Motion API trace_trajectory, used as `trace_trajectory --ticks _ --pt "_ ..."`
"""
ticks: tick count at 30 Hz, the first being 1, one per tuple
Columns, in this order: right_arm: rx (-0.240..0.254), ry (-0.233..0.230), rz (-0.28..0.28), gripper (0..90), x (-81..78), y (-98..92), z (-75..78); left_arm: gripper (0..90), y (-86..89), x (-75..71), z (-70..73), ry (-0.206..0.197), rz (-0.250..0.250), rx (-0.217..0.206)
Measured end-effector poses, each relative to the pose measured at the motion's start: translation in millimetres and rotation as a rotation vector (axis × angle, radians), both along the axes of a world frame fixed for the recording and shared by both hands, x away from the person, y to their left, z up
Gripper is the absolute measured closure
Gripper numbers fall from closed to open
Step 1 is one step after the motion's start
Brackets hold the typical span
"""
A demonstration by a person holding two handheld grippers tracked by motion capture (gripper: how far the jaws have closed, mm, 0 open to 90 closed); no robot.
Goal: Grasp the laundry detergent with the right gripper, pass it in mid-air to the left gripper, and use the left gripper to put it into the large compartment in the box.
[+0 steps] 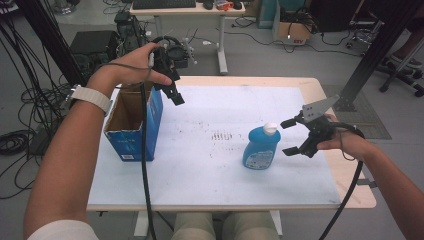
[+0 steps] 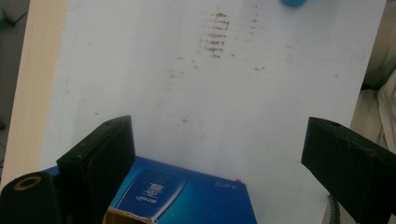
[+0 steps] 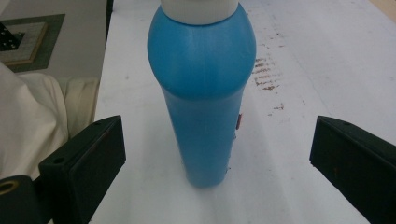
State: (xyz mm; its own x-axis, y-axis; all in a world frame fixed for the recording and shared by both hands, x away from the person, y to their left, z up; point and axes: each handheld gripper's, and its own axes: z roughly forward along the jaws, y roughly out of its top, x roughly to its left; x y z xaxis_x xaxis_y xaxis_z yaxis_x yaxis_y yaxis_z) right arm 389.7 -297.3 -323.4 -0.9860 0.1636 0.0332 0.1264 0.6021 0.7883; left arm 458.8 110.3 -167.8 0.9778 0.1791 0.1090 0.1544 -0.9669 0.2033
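Presently, the right gripper [image 1: 290, 136] is seen held level at the right side of the white-topped table [image 1: 200, 170], its jaws spread wide apart with nothing pressed between them. Just ahead of those jaws, a blue plastic bottle with a white cap [image 1: 261, 146] is found standing upright on the tabletop; in the right gripper view the blue plastic bottle [image 3: 203, 93] is framed between the two black jaws but a little beyond their tips, with clear gaps left on either side, so no contact is made. A patch of brownish smudges [image 1: 221, 135] is seen on the table surface past the bottle, on its far side from this gripper. The left gripper [image 1: 177, 96] is held raised and tilted downward, its jaws likewise standing open and empty. Directly below and beside it, an open blue cardboard box [image 1: 134, 130] is set at the table's left edge; in the left gripper view the box's blue wall [image 2: 187, 196] is seen beneath the jaws, nearer to one jaw than to the other and untouched by either. The two grippers are kept well apart.
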Motion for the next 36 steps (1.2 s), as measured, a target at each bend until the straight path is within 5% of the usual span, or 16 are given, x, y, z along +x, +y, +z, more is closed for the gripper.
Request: trace_trajectory --ticks 36 --pt "0.053 0.017 -0.024 3.7 -4.0 -3.9 -20.8 10.0 -0.7 1.5 -1.3 0.004 0.001 -0.003"
